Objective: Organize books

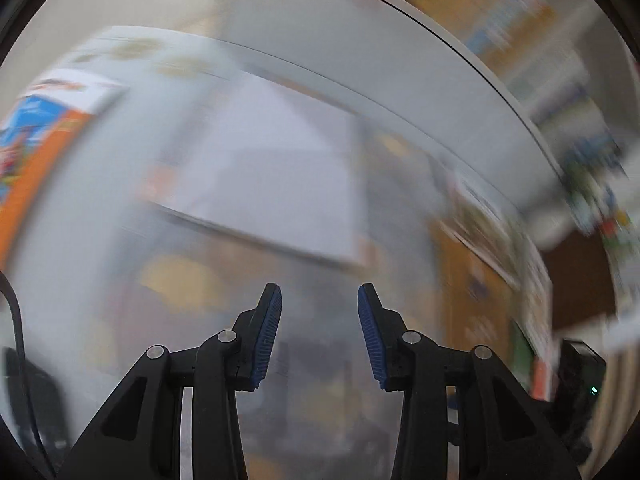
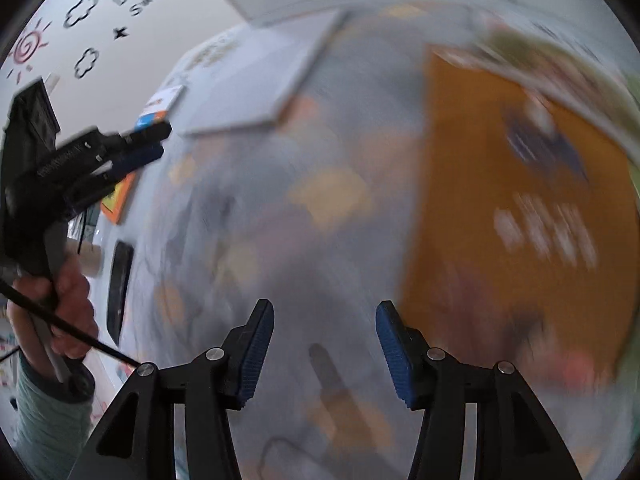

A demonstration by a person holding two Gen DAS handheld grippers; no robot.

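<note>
In the right wrist view, a flat book (image 2: 244,80) lies on the table (image 2: 280,248) at upper centre, another book (image 2: 520,208) at right, the left gripper (image 2: 154,142) at left.

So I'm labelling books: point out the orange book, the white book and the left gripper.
orange book (image 2: 520,200): right wrist view, middle of its cover.
white book (image 1: 272,168): left wrist view, middle of its cover.
left gripper (image 1: 320,336): left wrist view, midway between fingertips.

left wrist: looks steeply down over table (image 1: 80,240) | right wrist: likewise | shared: white book (image 1: 280,168)
</note>
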